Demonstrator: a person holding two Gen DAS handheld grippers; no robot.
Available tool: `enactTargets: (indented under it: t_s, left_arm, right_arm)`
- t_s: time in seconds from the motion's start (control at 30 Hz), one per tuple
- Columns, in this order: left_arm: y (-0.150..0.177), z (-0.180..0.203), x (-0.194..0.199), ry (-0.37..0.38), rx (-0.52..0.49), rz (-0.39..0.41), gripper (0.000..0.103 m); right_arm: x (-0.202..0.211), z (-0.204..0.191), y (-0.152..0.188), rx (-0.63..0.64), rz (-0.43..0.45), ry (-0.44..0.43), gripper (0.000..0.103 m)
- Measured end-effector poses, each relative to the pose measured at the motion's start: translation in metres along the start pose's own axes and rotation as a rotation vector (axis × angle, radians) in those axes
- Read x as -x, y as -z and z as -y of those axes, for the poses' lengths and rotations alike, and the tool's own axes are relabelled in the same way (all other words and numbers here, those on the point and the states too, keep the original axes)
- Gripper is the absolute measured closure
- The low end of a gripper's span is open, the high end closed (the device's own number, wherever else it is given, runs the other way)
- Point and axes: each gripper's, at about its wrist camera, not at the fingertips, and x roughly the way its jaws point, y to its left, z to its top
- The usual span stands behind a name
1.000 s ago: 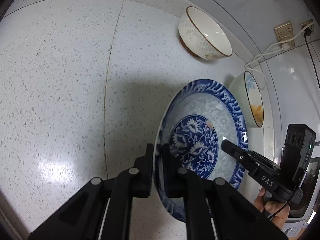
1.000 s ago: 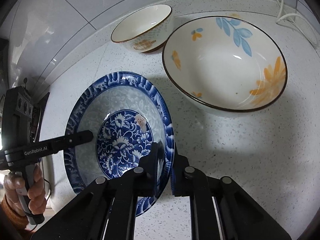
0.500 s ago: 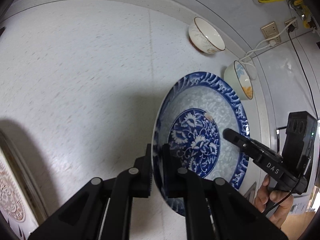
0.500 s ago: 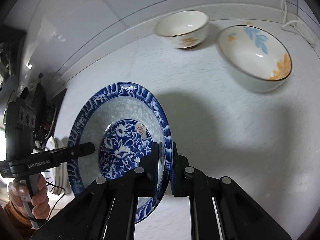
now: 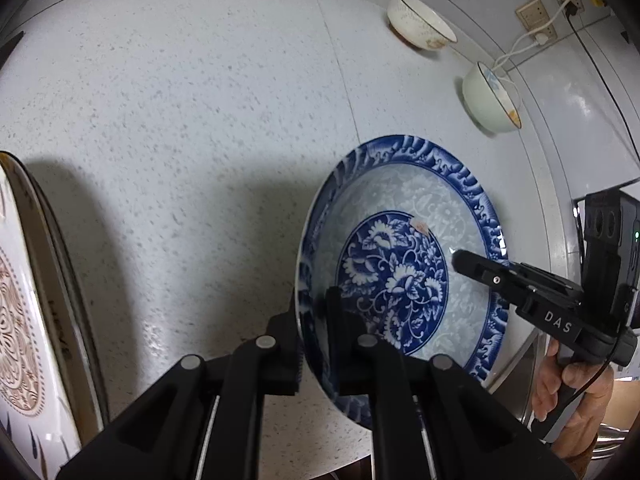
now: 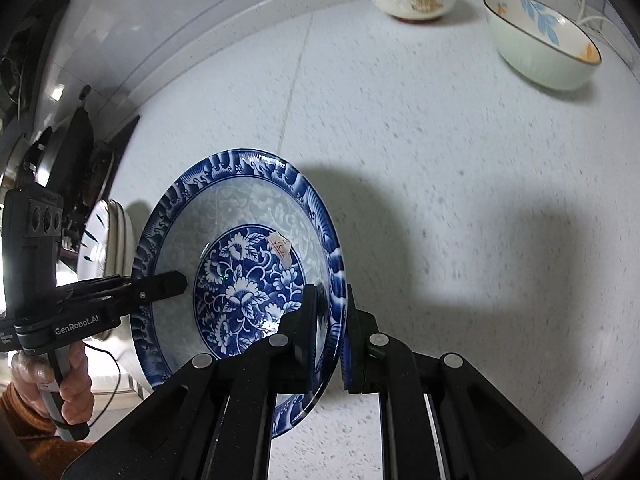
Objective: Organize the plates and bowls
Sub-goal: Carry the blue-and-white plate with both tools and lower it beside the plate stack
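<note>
Jaws of the left gripper (image 5: 314, 316), at lower centre of the left wrist view, are clamped on the near rim of a blue-and-white floral plate (image 5: 400, 264), held clear above the speckled white desk (image 5: 180, 120). At the left edge a patterned plate (image 5: 24, 320) stands on edge, likely the stack the carried plate belongs with; it lies to the left of the jaws. Two bowls sit upper right: a small white bowl (image 5: 420, 28) and a blue-leaf bowl (image 5: 490, 100).

In the right wrist view, the right gripper (image 6: 330, 320) is closed on the plate's opposite rim, at lower centre. Stacked white plates (image 6: 108, 240) show at left, behind the other gripper.
</note>
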Motion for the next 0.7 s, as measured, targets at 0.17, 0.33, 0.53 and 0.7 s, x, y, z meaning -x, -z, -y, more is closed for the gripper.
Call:
enactTargets:
  t_s: [0.17, 0.33, 0.53, 0.7]
  left_arm:
    - [0.003, 0.010, -0.004, 0.008, -0.033, 0.007, 0.094]
    - [0.001, 0.013, 0.005, -0.035, -0.057, 0.052, 0.093]
    - [0.002, 0.009, 0.010, -0.036, -0.048, 0.051, 0.092]
    - [0.004, 0.007, 0.014, -0.034, -0.029, 0.054, 0.092]
  right_arm:
    - [0.005, 0.016, 0.010, -0.028, 0.006, 0.006, 0.093]
    - [0.010, 0.018, 0.014, 0.000, 0.021, 0.032, 0.093]
    - [0.014, 0.021, 0.011, 0.010, 0.041, 0.014, 0.091]
    - [0.014, 0.021, 0.009, 0.025, 0.041, 0.006, 0.091]
